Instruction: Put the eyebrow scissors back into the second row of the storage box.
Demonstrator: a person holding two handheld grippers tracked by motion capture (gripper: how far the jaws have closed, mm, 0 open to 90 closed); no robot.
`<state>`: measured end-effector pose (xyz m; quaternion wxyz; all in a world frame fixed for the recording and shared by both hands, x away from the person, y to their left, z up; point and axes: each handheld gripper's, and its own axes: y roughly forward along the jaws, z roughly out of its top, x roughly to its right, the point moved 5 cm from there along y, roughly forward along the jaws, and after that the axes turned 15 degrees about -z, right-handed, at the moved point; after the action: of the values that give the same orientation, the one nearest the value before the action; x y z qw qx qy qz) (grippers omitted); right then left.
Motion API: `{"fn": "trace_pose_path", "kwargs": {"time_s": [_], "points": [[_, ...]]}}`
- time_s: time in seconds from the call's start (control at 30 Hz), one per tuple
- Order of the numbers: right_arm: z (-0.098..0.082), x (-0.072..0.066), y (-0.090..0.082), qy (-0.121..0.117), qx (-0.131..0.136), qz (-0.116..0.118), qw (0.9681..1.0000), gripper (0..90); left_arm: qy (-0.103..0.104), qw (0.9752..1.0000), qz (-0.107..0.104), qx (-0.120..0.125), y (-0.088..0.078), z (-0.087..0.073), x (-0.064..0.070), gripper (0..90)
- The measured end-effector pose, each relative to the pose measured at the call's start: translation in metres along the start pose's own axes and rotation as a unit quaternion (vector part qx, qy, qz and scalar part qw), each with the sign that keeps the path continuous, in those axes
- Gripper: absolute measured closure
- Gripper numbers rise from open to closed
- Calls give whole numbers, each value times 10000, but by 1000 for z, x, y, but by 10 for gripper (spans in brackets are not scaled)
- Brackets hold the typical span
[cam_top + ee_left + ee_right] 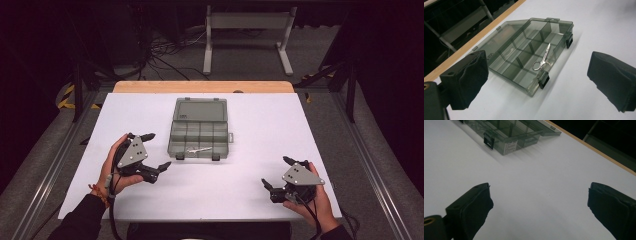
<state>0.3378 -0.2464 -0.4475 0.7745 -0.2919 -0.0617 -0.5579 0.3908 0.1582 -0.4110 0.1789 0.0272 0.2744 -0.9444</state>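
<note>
I have the smoky transparent organizer box (pixel 199 131) lying open near the middle of the white worktop (pixel 260 130), its lid folded flat toward the far wooden edge and its tray of divided compartments toward me. In the left gripper view a small pair of silver scissors (pixel 542 60) lies in the box, in the front row of compartments beside the near wall, handles close to one of the two black latches (pixel 543 79) on the front wall and blades pointing toward the other latch. My left claw (pixel 154 151) is at the left of the box, just beside its front left corner but not touching it, and its jaws are spread wide with nothing between them; through its own camera the box and scissors sit in the gap ahead of the two black padded jaws. My right claw (pixel 278 173) is well apart from the box, low over the near right part of the worktop, jaws likewise wide apart and empty. From its camera I see bare white surface between the jaws, and the box (pixel 509 133) lies farther off toward the upper left, showing a latch and a white label on its side wall.
</note>
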Motion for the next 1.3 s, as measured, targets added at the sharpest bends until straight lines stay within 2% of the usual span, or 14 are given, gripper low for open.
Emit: {"fn": "trace_pose_path", "kwargs": {"time_s": [0.23,0.8,0.9,0.97,1.1,1.2,1.3], "points": [[0,0,0,-10,13,-6,10000,56,12,10000,51,-44,-9,-7,3,46],[1,0,0,-20,29,-12,10000,56,-129,9998,119,-113,-27,-30,9,49],[1,0,0,-25,32,-13,10000,56,-204,9997,102,-92,-29,-34,11,51],[1,0,0,-10,39,-19,10000,56,-172,9997,143,-140,-31,-38,11,52],[1,1,0,14,36,-21,10000,56,-313,9993,155,-102,-36,-47,15,52],[0,2,0,15,32,-24,10000,56,-341,9992,162,-124,-38,-53,16,52],[0,3,-1,15,41,-36,10000,56,-479,9987,160,-74,-42,-59,18,52]]}}
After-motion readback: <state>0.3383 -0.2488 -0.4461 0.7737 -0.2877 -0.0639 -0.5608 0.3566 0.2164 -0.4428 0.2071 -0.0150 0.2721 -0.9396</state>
